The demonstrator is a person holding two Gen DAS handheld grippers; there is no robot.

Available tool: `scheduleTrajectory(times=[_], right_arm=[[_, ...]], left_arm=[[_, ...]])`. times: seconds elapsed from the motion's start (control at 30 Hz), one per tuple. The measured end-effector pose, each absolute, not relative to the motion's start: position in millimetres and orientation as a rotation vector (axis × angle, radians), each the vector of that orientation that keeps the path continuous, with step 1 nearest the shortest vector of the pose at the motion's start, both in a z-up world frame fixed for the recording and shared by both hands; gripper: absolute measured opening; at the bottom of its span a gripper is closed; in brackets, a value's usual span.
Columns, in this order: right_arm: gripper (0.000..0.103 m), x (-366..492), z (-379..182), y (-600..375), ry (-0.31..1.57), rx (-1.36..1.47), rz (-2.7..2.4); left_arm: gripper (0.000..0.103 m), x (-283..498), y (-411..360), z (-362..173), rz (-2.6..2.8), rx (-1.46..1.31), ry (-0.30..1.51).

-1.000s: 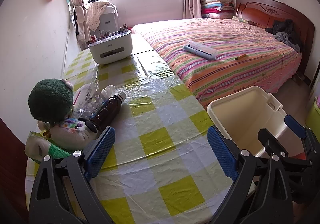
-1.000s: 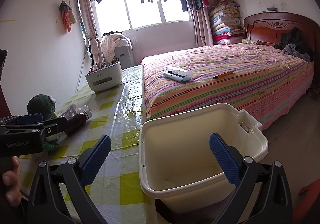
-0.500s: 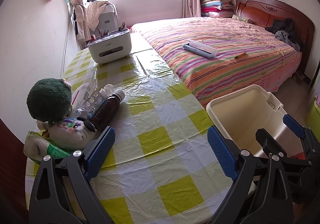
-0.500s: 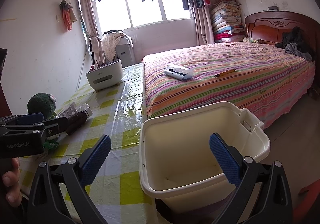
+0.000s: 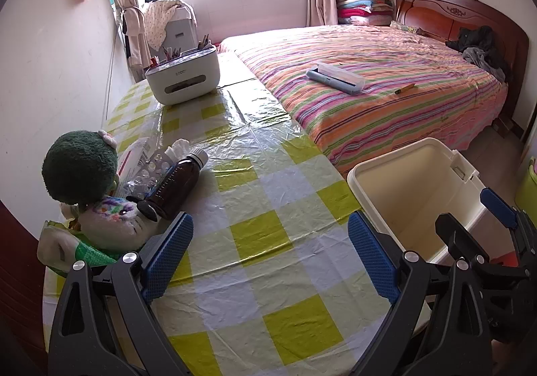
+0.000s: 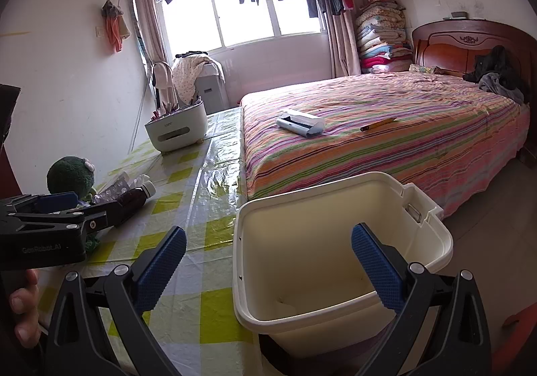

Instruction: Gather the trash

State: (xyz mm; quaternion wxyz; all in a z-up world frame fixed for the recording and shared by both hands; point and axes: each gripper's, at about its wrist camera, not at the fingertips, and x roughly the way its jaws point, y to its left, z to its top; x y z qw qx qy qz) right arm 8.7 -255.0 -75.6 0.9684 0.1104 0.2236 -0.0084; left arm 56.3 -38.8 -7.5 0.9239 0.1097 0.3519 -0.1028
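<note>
On the yellow-checked table (image 5: 268, 194) a small heap of litter lies at the left: a brown medicine bottle (image 5: 174, 181) on its side, an empty blister pack (image 5: 147, 174), a crumpled tissue (image 5: 178, 144) and a white paper box (image 5: 132, 154). My left gripper (image 5: 270, 241) hovers open over the table's near end, right of the bottle. An empty cream bin (image 6: 423, 208) stands off the table's right edge. My right gripper (image 6: 268, 251) is open just above its near rim. The bottle (image 6: 134, 199) and left gripper (image 6: 87, 204) also show in the right wrist view.
A green plush toy (image 5: 80, 168) and a white plush (image 5: 114, 221) crowd the litter's left side by the wall. A white desk organizer (image 5: 183, 79) stands at the table's far end. The striped bed (image 5: 386, 90) borders the table's right, with a case and a pencil on it.
Almost nothing: both views drift very slightly. Both grippers stay open and empty, and the litter and the bin have not moved.
</note>
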Motion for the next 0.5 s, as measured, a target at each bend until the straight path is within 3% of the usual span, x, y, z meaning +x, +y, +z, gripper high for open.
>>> scheduleTrajectory(times=[0.5], right_arm=[[0.096,9.6,-74.8,-258.5,0.445,0.236,-0.012]], left_arm=[[0.092,58.6,-42.6,-8.1,-0.200,0.233,0.717]])
